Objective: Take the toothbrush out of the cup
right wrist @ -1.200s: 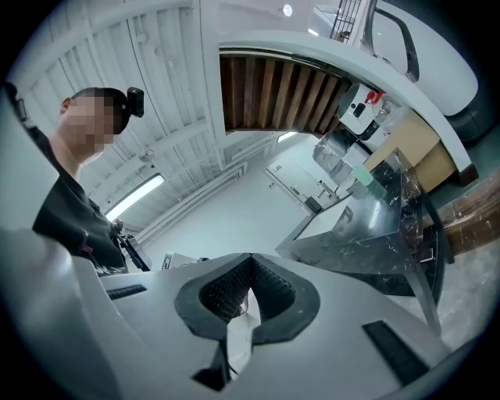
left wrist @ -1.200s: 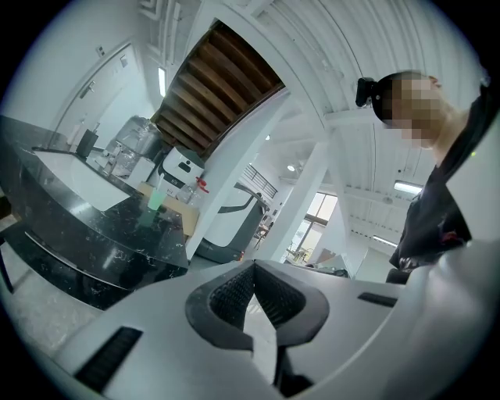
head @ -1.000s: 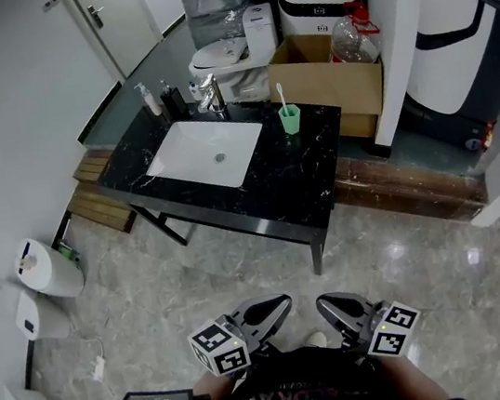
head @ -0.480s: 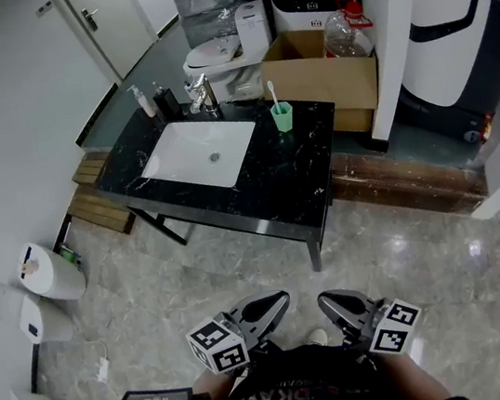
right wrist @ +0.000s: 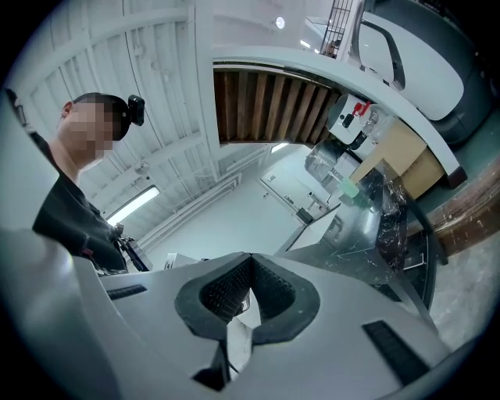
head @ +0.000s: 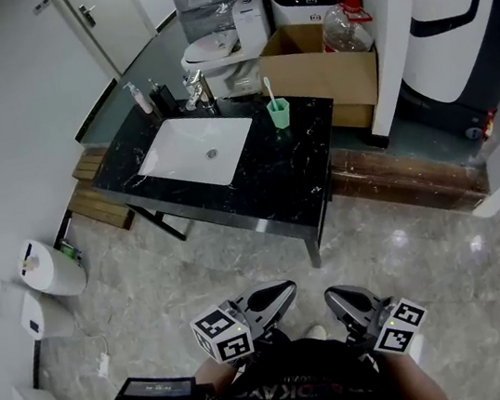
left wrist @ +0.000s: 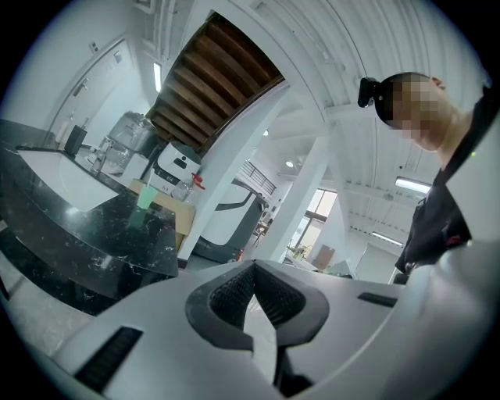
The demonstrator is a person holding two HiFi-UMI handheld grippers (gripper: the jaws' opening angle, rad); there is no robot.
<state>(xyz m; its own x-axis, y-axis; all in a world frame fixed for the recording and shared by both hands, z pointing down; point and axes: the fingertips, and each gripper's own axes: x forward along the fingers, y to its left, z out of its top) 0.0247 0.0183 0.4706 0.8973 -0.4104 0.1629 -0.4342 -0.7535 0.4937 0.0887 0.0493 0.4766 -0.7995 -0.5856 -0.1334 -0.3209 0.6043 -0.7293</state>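
Head view: the toothbrush [head: 268, 89] stands in the cup [head: 279, 112] on the tabletop [head: 266, 182], well apart from the left gripper [head: 279, 293] and right gripper [head: 339, 299]. It looks light and stiff, and is best pinched on its exposed handle. The cup sits slightly higher in frame than a second ago.
Left gripper view: jaws pressed together, empty.
Right gripper view: likewise.

Black marble surface [head: 278, 183]: inset white sink [head: 195, 150], green cup [head: 279, 112] near back right, two bottles [head: 147, 98] back left.
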